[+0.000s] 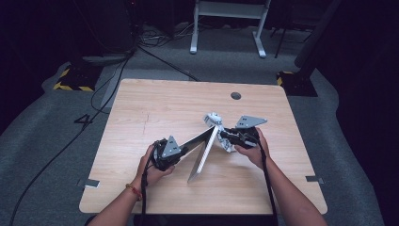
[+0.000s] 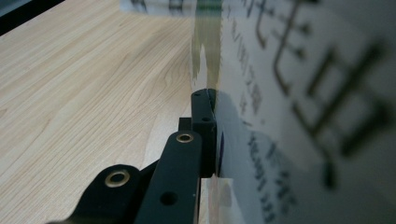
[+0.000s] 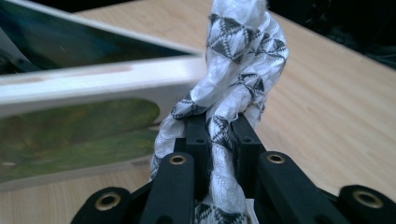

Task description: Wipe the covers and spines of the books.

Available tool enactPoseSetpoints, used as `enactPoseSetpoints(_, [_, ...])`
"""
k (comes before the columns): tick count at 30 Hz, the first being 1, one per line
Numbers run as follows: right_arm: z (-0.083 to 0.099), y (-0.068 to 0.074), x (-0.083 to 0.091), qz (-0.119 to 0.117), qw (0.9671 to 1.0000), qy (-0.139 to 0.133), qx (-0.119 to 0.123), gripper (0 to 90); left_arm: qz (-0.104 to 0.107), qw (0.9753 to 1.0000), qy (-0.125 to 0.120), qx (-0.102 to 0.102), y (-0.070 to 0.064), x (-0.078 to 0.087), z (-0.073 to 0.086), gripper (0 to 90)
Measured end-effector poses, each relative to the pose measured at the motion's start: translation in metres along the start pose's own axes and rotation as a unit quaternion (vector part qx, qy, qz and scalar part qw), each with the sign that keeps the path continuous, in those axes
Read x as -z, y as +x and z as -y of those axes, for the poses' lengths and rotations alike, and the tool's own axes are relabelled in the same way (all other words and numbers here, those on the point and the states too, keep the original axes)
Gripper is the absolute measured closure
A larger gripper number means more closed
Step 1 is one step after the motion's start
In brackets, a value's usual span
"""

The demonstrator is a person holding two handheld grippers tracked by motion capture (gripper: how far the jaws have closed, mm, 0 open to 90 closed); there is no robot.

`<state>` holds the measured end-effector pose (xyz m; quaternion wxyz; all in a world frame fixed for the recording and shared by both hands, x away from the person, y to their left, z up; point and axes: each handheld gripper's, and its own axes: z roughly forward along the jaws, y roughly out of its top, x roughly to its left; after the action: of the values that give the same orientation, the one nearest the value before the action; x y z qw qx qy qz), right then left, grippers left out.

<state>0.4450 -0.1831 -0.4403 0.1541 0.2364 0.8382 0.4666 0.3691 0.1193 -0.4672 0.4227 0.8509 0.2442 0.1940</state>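
Nearest the person, the two forearms come in over the front edge of the wooden counter [image 1: 141, 108]; the left hand [image 1: 153, 165] carries the left gripper [image 1: 181, 151], whose jaws are closed tight on the near end of a flat box [image 1: 201, 153] that stands on its edge and runs away toward the middle of the counter; in the left gripper view the one jaw that shows is pressed flat against the box's pale printed side, with blurred dark lettering running up it, and the other jaw is hidden behind that side; a red band sits on the left wrist; the black cable [image 1: 143, 197] trails back along the left arm; further in, the right hand [image 1: 251, 148] holds the right gripper [image 1: 225, 134], its grey three-cornered plate uppermost; its jaws are drawn in on a twisted white cloth [image 3: 224, 93] with a black diamond pattern, the cloth squeezed between them and rising above the tips; in the right gripper view the cloth lies just beside the far end of the box, whose white edge and green face pass to its left, seemingly touching; beyond both, a round dark hole [image 1: 235, 96] sits near the counter's far edge; past the counter, grey floor, black cords, and the white legs of a frame [image 1: 226, 28].
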Motion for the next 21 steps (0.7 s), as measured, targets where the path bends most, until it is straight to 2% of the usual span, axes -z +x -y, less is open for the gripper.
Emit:
enactPoseSetpoints(2, [0.008, 0.001, -0.013, -0.004, 0.9997, 0.026, 0.003, 81.4, 0.004, 1.0, -0.001, -0.001, 0.0, 0.0, 0.001, 87.7])
enactPoseSetpoints(5, [0.017, 0.001, -0.023, -0.011, 0.9988, 0.047, -0.005, 81.4, 0.008, 1.0, -0.003, -0.001, -0.001, -0.001, 0.001, 87.6])
enactPoseSetpoints(8, [0.022, 0.003, -0.025, -0.015, 0.9985, 0.051, -0.01, 81.1, 0.007, 1.0, -0.004, 0.001, -0.002, -0.001, 0.001, 87.5])
enactPoseSetpoints(13, [0.022, 0.019, -0.006, -0.009, 0.9988, 0.043, 0.021, 81.0, 0.01, 0.9999, -0.007, 0.005, -0.007, -0.002, 0.003, 87.4])
enactPoseSetpoints(17, [0.017, 0.037, 0.01, -0.028, 0.9982, 0.023, 0.048, 81.1, 0.012, 0.9998, -0.006, 0.015, -0.008, -0.004, 0.002, 87.3])
enactPoseSetpoints(19, [0.014, 0.047, 0.014, -0.032, 0.9971, 0.023, 0.066, 81.0, 0.015, 0.9997, -0.005, 0.016, -0.008, -0.005, 0.003, 86.9])
enactPoseSetpoints(21, [0.013, 0.052, 0.015, -0.045, 0.9967, 0.016, 0.066, 81.0, 0.025, 0.9995, -0.006, 0.017, -0.008, -0.006, 0.003, 85.8])
